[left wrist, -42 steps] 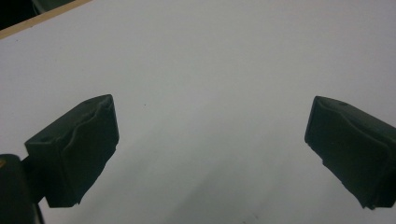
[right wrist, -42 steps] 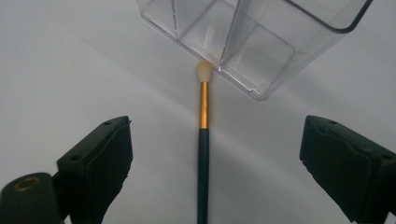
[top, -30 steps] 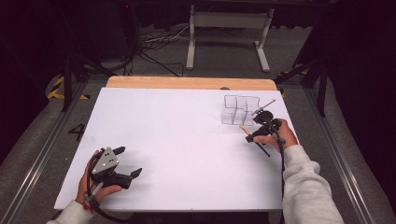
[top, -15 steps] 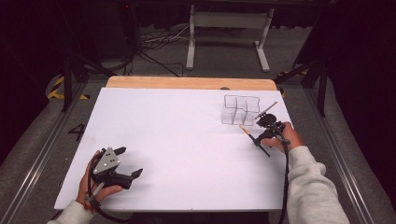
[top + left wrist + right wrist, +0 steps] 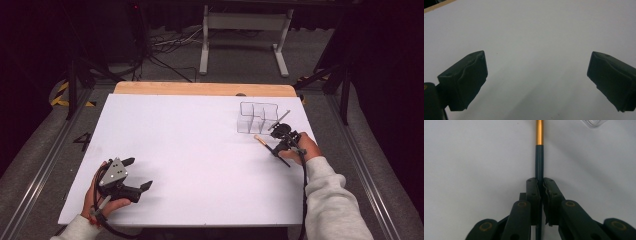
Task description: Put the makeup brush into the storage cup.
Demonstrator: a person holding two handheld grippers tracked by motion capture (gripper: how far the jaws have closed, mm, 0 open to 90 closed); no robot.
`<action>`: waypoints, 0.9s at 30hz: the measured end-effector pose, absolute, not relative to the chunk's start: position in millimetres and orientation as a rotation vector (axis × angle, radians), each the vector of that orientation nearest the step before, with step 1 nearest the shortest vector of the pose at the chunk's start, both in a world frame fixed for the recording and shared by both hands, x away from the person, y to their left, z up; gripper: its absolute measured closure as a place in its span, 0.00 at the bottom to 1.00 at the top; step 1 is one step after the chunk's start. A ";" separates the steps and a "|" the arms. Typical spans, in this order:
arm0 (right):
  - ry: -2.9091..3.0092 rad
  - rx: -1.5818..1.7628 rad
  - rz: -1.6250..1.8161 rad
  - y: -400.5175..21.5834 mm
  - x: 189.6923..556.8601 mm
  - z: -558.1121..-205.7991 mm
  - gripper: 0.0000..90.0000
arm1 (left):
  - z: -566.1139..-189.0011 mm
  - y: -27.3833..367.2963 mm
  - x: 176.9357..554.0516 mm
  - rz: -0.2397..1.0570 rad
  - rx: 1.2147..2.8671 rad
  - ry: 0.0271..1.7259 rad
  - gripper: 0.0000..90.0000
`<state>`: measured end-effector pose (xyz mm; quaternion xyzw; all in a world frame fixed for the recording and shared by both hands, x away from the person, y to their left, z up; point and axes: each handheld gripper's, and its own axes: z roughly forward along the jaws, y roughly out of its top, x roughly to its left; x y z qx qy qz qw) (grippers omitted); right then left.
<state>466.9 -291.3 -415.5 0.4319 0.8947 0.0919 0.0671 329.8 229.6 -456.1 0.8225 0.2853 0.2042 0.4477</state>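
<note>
We look along our left gripper (image 5: pixel 536 82): its two black jaws rise at seven and four o'clock, standing wide apart with nothing between them. Beneath lies the white table (image 5: pixel 534 32); a wooden edge (image 5: pixel 436 6) shows at eleven o'clock.

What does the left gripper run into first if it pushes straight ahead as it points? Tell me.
Nothing nearby, as far as can be judged: the left gripper, jaws open and empty, faces bare white table. The wooden far edge shows at the corner, off its line.
</note>
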 end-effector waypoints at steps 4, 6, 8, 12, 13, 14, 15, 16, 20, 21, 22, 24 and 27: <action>2.687 1.294 0.379 -299.7 460.0 -416.3 0.93 | -455.5 229.9 329.9 0.518 2.035 0.705 0.04; 2.678 1.291 0.433 -303.9 454.7 -417.2 0.93 | -453.4 231.5 328.8 0.536 2.010 0.713 0.04; 2.679 1.288 0.440 -304.9 453.1 -417.1 0.93 | -453.2 232.0 328.6 0.537 2.007 0.718 0.04; 2.686 1.284 0.476 -309.4 448.9 -416.7 0.93 | -454.3 231.9 329.0 0.536 2.011 0.724 0.04; 2.693 1.277 0.468 -309.9 448.7 -417.3 0.93 | -454.3 231.8 329.3 0.538 2.013 0.720 0.04; 2.694 1.275 0.462 -309.9 448.7 -417.5 0.93 | -454.2 231.6 329.1 0.539 2.015 0.721 0.04; 2.698 1.278 0.452 -309.3 448.8 -417.9 0.93 | -454.3 231.6 329.2 0.539 2.017 0.721 0.04; 2.706 1.262 0.443 -308.6 449.3 -417.9 0.93 | -454.4 231.6 329.3 0.539 2.018 0.722 0.04; 2.698 1.273 0.413 -304.6 451.4 -417.3 0.92 | -453.9 232.5 329.2 0.544 2.014 0.721 0.04; 2.698 1.275 0.410 -303.9 452.7 -417.5 0.90 | -454.0 232.5 329.1 0.544 2.014 0.723 0.04; 2.703 1.279 0.401 -302.8 453.6 -417.3 0.89 | -454.1 232.6 329.3 0.543 2.014 0.722 0.04; 2.709 1.270 0.382 -300.7 455.4 -416.9 0.88 | -453.9 232.6 329.2 0.543 2.014 0.721 0.04; 2.711 1.265 0.366 -297.8 457.8 -416.8 0.85 | -453.7 232.6 328.8 0.543 2.016 0.719 0.04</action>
